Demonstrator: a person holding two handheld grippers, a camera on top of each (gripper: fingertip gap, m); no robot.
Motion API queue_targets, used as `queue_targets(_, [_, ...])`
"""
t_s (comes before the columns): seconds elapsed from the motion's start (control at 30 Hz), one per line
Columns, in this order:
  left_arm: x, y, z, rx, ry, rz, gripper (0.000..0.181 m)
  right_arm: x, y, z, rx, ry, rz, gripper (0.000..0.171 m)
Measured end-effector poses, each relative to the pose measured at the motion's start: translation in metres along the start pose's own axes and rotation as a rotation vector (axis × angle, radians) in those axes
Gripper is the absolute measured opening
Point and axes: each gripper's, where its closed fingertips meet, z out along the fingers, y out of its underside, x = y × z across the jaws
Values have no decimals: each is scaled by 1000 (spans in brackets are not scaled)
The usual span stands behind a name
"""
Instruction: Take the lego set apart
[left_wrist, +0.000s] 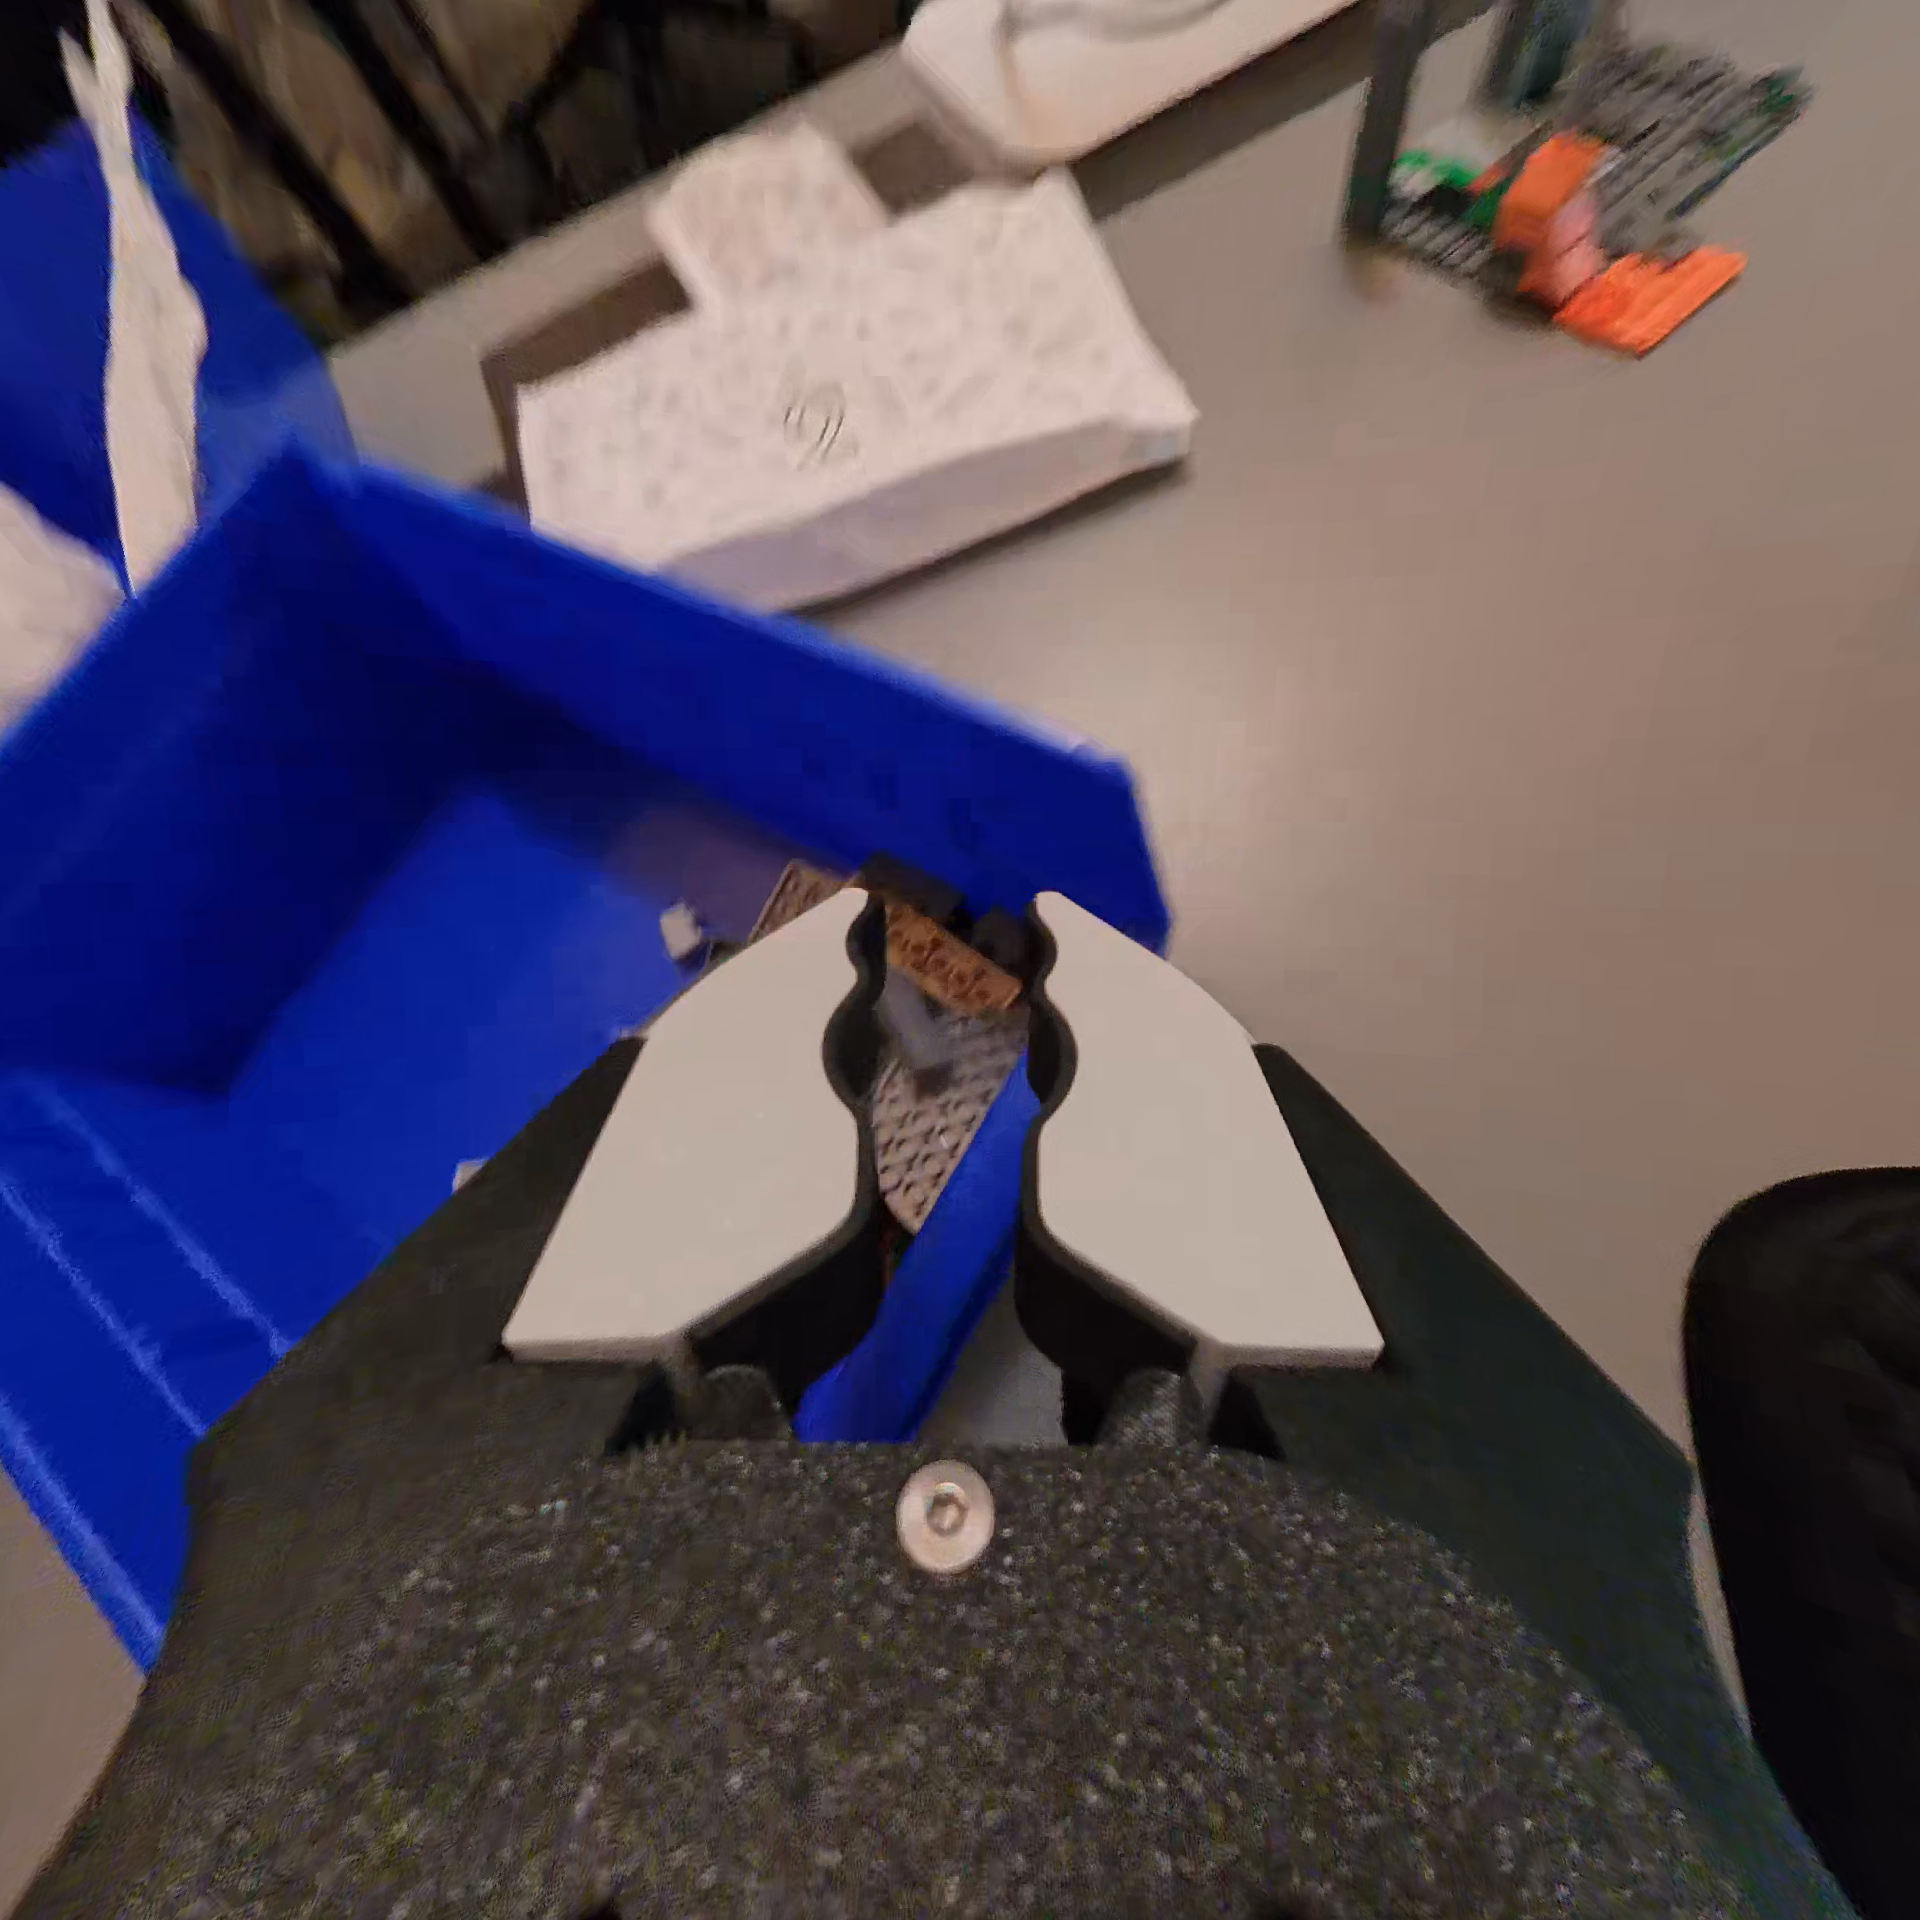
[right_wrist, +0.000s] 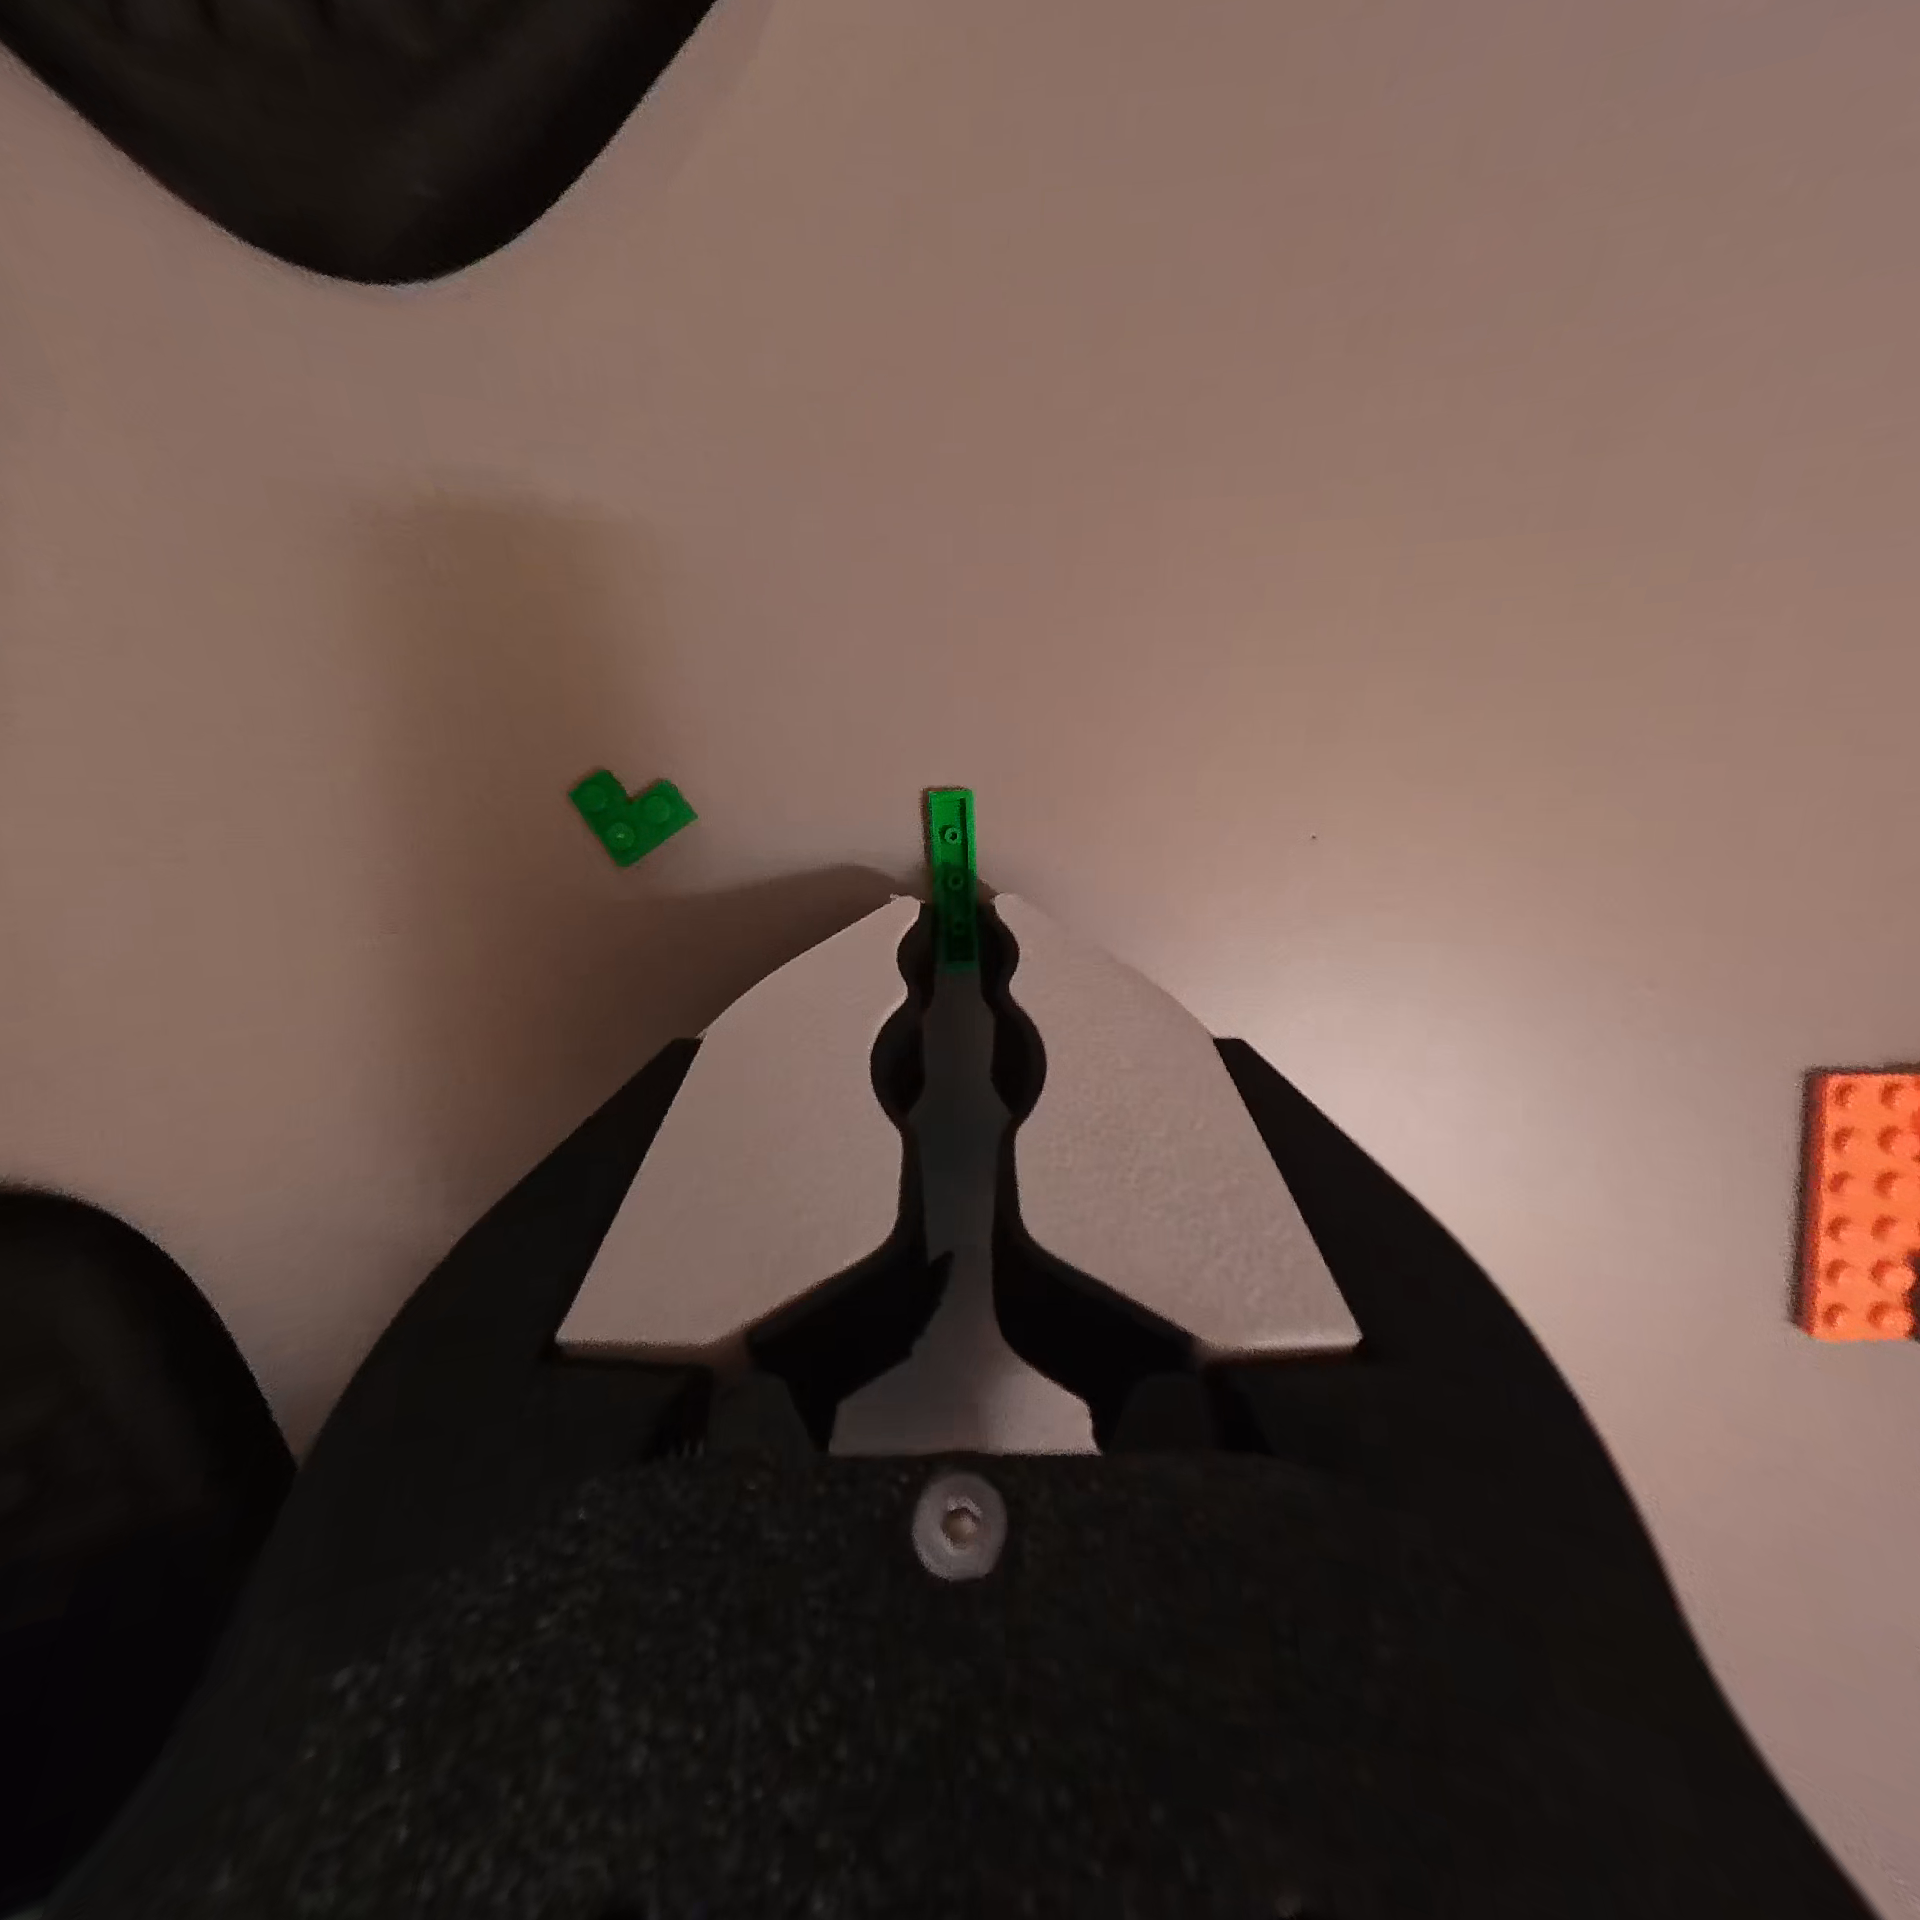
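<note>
Two grippers work over our smooth grey table (left_wrist: 1455, 727): our left gripper (left_wrist: 948, 914) hangs parted above the glossy blue bin (left_wrist: 623, 665) holding studded pieces (left_wrist: 940, 961); our right gripper (right_wrist: 956, 902) pinches a thin green strip (right_wrist: 951, 831).

workspace resembling a lab or sorting bench. indicated by: plain grey counter (left_wrist: 1455, 727); blue plastic storage bin (left_wrist: 312, 883) holding loose bricks; second blue bin (left_wrist: 62, 343) behind it; white moulded foam packing insert (left_wrist: 852, 395) lying flat; partly dismantled brick model (left_wrist: 1579, 197) at far edge; stray green pieces (right_wrist: 632, 817) scattered on counter.
</note>
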Motion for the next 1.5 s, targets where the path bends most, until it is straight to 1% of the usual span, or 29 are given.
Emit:
queue_targets(0.07, [26,-20,-10,90,50,97,20,-6,-4,-5,76,-21,51,7])
queue_targets(0.2, [102,-46,-23,236,223,322,17,-19,-15,-23,215,-94,140,7])
queue_targets(0.3, [159,-52,-25,310,336,505,19,-29,-24,-35,295,-166,185,7])
queue_targets(0.43, [233,-50,-27,387,542,630,20,-44,-37,-49,391,-258,210,7])
queue_targets(0.5, [260,-47,-25,405,600,703,21,-50,-42,-52,416,-297,210,7])
queue_targets(0.6, [290,-44,-23,430,650,789,22,-58,-47,-54,434,-329,204,7])
queue_targets(0.73, [307,-42,-14,422,657,862,21,-68,-51,-53,443,-373,189,7])
queue_targets(0.8, [312,-41,-13,420,661,879,15,-70,-52,-53,451,-390,189,7])
queue_targets(0.83, [313,-41,-13,422,663,881,6,-71,-52,-52,453,-391,189,7])
queue_targets(0.97, [310,-42,-15,411,653,868,3,-69,-54,-54,491,-386,194,8])
queue_targets(1.0, [305,-43,-15,408,632,863,3,-65,-52,-55,494,-358,195,10])
queue_targets(1.03, [297,-45,-15,408,604,852,3,-60,-50,-56,497,-331,200,17])
queue_targets(1.1, [274,-52,-17,407,538,797,3,-52,-45,-60,502,-278,213,21])
queue_targets(1.13, [256,-57,-17,408,483,756,3,-47,-39,-58,474,-223,210,22])
queue_targets(1.2, [217,-66,-20,408,372,666,3,-42,-25,-46,356,-99,167,23])
queue_targets(1.27, [168,-73,-22,394,230,564,3,-45,-16,-30,248,-36,115,27])
queue_targets(1.37, [103,-72,-25,349,84,366,3,-51,-9,-7,129,3,54,31])
queue_targets(1.43, [69,-68,-26,324,30,231,3,-53,-11,2,103,2,42,31])
queue_targets(1.5, [41,-60,-26,292,-23,138,3,-52,-11,9,81,10,37,32])
